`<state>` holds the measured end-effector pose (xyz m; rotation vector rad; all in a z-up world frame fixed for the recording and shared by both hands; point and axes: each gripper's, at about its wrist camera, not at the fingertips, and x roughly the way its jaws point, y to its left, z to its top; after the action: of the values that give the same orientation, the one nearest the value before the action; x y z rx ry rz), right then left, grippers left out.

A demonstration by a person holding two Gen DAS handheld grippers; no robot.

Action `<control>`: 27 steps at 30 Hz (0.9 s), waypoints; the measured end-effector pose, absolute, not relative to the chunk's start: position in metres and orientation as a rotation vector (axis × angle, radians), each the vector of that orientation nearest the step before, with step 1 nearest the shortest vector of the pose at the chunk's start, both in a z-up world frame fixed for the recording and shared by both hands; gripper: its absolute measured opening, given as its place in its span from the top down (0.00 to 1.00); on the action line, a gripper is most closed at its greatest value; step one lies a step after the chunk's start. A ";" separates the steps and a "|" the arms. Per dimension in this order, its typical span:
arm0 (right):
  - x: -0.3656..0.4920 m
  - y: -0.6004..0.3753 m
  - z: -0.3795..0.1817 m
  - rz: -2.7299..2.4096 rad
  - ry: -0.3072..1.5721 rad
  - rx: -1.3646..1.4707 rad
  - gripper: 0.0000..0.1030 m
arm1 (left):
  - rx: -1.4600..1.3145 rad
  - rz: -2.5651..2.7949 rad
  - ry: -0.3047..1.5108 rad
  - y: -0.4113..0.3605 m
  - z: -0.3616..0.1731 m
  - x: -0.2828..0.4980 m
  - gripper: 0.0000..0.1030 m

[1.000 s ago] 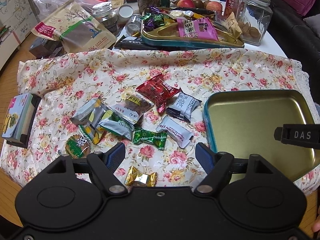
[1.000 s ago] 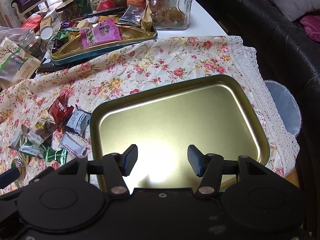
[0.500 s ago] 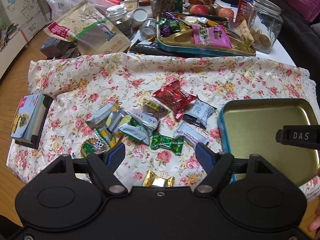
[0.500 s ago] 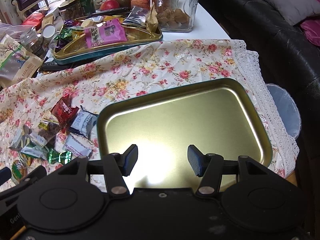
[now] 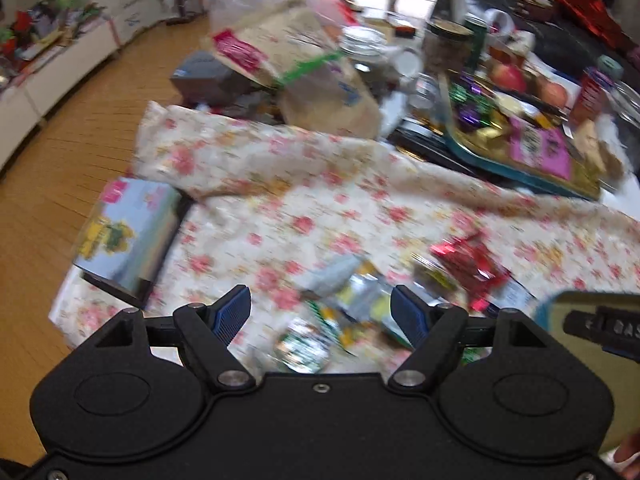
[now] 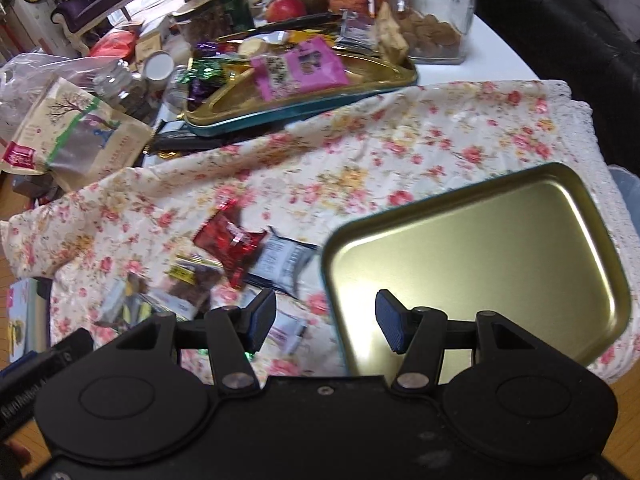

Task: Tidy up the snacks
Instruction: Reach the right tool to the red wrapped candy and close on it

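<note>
My left tool point(image 5: 321, 314) has its two fingers spread wide and nothing is between them. It hangs above the heap of small snacks; the picture from this side is blurred, so I can name only some of them. Just below its fingers lies a round green and white candy point(image 5: 304, 346), and beside it are some silver and yellow packets point(image 5: 360, 300). A little farther to the right is the red packet point(image 5: 470, 258).

My right tool point(image 6: 325, 322) is also spread and empty. It hovers over the left rim of the empty gold tray point(image 6: 552, 196), with one finger above the tray and the other above the flowered cloth point(image 6: 360, 160) that covers the tabletop. From this side the red packet point(image 6: 230, 240) and a white packet with a dark end point(image 6: 282, 258) are sharp, and they lie just beside the tray. Behind the cloth stands a second tray point(image 6: 304, 106), already filled with sweets.

I judge that the task is at its start: no snack is in the empty tray yet, and I am choosing the first piece. The next move calls for lowering the left tool over one single packet, with a finger on each side of it. The wrappers overlap, so I must take care not to pinch two together.
</note>
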<state>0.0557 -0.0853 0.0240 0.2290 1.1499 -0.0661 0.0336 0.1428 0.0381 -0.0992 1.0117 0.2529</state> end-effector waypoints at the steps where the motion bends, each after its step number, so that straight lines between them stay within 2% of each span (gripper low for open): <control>1: 0.059 -0.078 0.023 -0.051 1.147 0.221 0.44 | -0.099 0.272 1.010 0.150 0.041 0.037 0.25; 6: 0.078 -0.043 0.018 0.020 1.152 0.168 0.44 | -0.084 0.262 0.981 0.176 0.064 0.059 0.25; 11: 0.105 -0.024 0.013 0.104 1.195 0.238 0.43 | -0.103 0.279 0.966 0.189 0.072 0.084 0.25; 19: 0.155 -0.011 -0.014 0.121 1.215 0.146 0.44 | -0.121 0.229 1.077 0.190 0.045 0.100 0.26; 27: 0.169 -0.019 -0.049 0.054 1.240 0.127 0.43 | -0.171 0.176 1.176 0.198 0.026 0.099 0.27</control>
<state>0.1688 -0.0194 -0.0493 0.1268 1.2402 0.0540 0.0990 0.1978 0.0265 -0.1713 1.1765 0.1763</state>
